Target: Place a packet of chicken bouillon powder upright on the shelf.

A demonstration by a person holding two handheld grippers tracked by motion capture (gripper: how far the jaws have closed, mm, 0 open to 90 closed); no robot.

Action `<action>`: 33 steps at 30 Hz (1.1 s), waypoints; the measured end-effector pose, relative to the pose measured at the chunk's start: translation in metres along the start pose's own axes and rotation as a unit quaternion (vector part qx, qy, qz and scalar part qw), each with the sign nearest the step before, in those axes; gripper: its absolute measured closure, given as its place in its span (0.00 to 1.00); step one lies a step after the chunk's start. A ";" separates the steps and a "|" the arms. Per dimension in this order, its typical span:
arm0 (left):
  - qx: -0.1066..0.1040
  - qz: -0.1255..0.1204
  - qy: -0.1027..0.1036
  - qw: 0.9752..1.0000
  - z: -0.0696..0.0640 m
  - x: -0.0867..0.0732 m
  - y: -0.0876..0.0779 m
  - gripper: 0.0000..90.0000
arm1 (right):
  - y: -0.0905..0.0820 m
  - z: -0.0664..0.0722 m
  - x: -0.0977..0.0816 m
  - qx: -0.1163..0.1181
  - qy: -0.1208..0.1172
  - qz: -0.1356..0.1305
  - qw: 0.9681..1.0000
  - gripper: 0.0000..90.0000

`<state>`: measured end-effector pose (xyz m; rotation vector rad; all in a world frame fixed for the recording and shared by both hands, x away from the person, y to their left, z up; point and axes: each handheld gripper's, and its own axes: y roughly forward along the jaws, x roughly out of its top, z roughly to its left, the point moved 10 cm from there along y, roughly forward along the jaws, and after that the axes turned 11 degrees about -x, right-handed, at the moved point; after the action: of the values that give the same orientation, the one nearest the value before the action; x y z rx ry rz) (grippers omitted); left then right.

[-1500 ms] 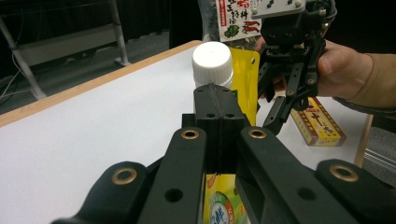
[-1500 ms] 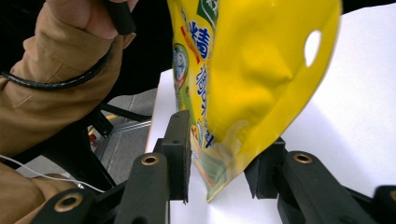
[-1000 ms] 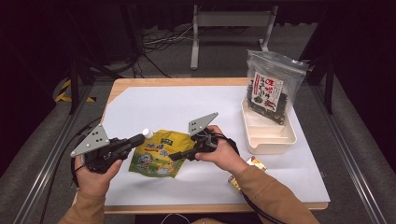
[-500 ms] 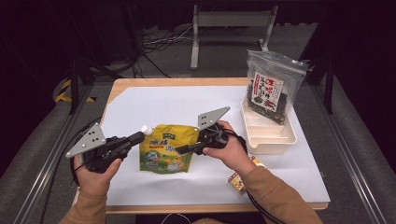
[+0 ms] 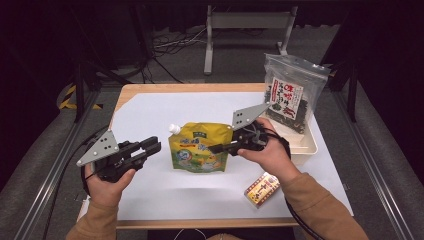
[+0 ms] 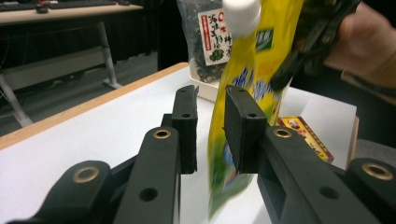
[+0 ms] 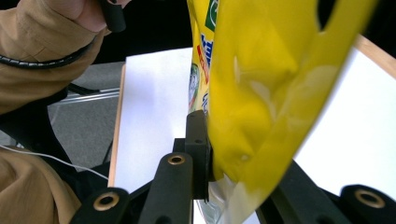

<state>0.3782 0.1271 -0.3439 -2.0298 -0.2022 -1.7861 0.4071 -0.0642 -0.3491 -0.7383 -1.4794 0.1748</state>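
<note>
Over the white desk (image 5: 165,200), our right gripper (image 5: 219,148) clamps the yellow pouch (image 5: 200,147) upright. Our left gripper (image 5: 152,146) has just been opening, its jaws apart beside the pouch's edge.

The high view looks forward and down on the whole tabletop (image 5: 150,115) from the person's side. The left gripper view rides low, facing across toward 2 o'clock, close to the yellow pouch (image 6: 252,93). The right gripper view faces back toward 9 o'clock, pressed against that pouch (image 7: 261,93). All three share the pouch (image 5: 200,147) at centre.
</note>
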 end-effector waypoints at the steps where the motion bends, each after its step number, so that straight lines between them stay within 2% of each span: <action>1: -0.001 0.000 -0.003 1.000 0.001 -0.001 0.001 0.82 | -0.005 -0.003 0.000 -0.005 0.001 0.003 1.000 0.89; 6: -0.002 0.008 -0.006 1.000 0.005 -0.003 0.006 0.78 | -0.037 -0.020 -0.001 -0.040 0.006 0.015 0.999 0.89; 11: 0.001 0.013 -0.007 1.000 0.007 -0.004 0.008 0.76 | -0.053 -0.029 -0.002 -0.058 0.013 0.025 0.998 0.89; 14: 0.002 0.015 -0.008 1.000 0.009 -0.005 0.008 0.75 | -0.069 -0.040 -0.005 -0.079 0.022 0.038 0.996 0.89; 18: 0.003 0.016 -0.010 1.000 0.009 -0.006 0.008 0.75 | -0.078 -0.046 -0.007 -0.090 0.030 0.046 0.994 0.89; 28: 0.003 0.026 -0.020 0.999 0.012 -0.011 0.007 0.72 | -0.109 -0.069 -0.013 -0.130 0.056 0.065 0.988 0.90; 31: 0.004 0.027 -0.021 0.999 0.013 -0.011 0.007 0.72 | -0.111 -0.071 -0.014 -0.133 0.057 0.066 0.987 0.89; 33: 0.004 0.029 -0.021 0.999 0.013 -0.012 0.007 0.72 | -0.122 -0.079 -0.018 -0.147 0.065 0.070 0.984 0.90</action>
<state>0.3913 0.1279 -0.3587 -2.0479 -0.1616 -1.7047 0.4394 -0.1949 -0.2914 -1.0751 -1.3438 0.0133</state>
